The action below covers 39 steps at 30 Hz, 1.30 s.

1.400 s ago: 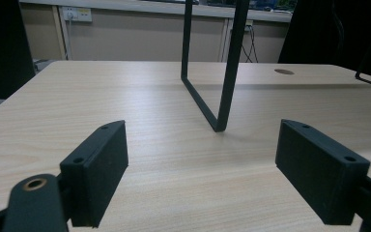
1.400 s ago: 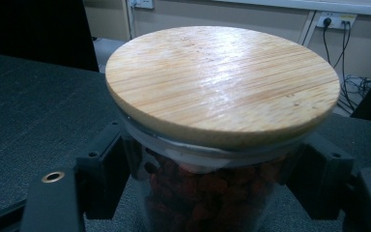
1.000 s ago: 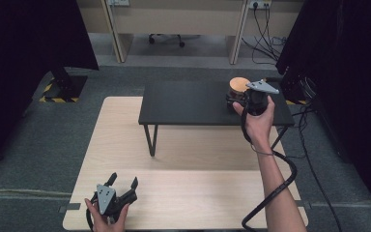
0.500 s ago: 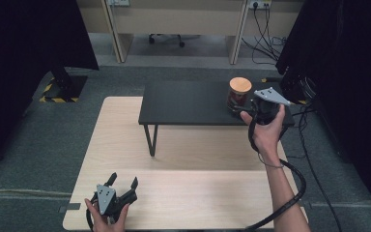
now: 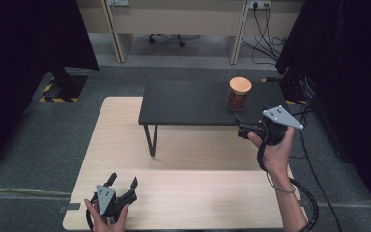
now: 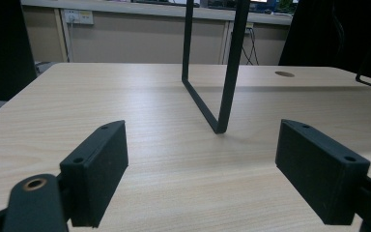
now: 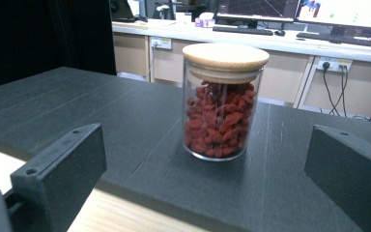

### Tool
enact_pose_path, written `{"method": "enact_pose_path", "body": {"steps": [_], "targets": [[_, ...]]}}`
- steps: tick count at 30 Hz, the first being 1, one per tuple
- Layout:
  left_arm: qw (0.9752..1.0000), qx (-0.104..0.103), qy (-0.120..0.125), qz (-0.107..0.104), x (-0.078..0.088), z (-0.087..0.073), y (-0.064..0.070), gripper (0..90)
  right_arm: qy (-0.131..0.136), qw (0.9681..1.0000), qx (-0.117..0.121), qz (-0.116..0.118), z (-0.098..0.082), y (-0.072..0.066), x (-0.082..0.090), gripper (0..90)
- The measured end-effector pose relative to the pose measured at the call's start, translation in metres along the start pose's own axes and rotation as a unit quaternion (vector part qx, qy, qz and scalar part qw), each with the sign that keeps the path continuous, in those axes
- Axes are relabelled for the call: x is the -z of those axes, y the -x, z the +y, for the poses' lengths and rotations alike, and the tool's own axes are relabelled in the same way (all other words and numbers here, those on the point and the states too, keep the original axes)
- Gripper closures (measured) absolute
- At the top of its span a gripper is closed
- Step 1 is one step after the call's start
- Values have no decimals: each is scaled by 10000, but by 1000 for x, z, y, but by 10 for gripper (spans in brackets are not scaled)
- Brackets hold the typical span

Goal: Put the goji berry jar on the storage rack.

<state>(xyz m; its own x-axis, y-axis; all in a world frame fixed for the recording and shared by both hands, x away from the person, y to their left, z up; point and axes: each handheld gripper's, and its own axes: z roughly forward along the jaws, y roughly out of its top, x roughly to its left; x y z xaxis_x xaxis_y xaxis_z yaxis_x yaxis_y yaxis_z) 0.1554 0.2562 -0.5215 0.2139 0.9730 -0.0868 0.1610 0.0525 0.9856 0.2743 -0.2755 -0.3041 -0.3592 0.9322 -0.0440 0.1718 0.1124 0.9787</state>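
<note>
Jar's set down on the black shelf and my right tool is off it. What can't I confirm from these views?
- Jar: far side faces away in the right gripper view; small in the high view.
- Lid seating: cannot tell.
- Black shelf: right legs hidden under its top in the high view.
- Left tool: cut by the left gripper view's bottom edge.

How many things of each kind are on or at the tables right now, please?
Glass jar of red dried berries with a round wooden lid: 1
Low black table: 1
Light wooden table: 1
Hand-held black tools, left tool and right tool, both open: 2
Total: 5
</note>
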Motion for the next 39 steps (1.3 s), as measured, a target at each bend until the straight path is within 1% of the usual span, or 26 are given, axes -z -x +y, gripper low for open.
{"method": "enact_pose_path", "body": {"steps": [3,6,10,11,15,19,24,29,33,36,39], "targets": [[10000,-23,4,6,0,0,1,184,6,10000,35,9,-1,-1,5,11],[10000,3,23,8,0,-1,0,184,41,10000,57,20,-4,-2,9,11],[10000,-13,11,2,1,0,0,183,78,9999,106,7,-12,-4,16,7],[10000,-1,14,2,1,-1,0,183,95,9999,120,-11,-16,-5,17,7],[10000,8,15,-1,1,-1,0,182,108,9999,50,-25,-35,-7,25,7],[10000,-11,17,4,1,-1,0,183,151,9998,81,-63,-52,-8,33,6],[10000,-20,18,4,1,-1,1,182,196,9997,81,-133,-67,-9,42,7],[10000,-24,21,3,1,-1,1,183,184,9997,39,-174,-83,-9,49,8],[10000,-22,24,4,1,-1,1,182,146,9996,33,-259,-96,-11,52,9],[10000,-35,22,0,1,-1,0,182,99,9995,40,-300,-109,-12,54,11],[10000,-60,14,-3,1,-1,1,182,-24,9995,-91,-298,-127,-12,54,14]]}}
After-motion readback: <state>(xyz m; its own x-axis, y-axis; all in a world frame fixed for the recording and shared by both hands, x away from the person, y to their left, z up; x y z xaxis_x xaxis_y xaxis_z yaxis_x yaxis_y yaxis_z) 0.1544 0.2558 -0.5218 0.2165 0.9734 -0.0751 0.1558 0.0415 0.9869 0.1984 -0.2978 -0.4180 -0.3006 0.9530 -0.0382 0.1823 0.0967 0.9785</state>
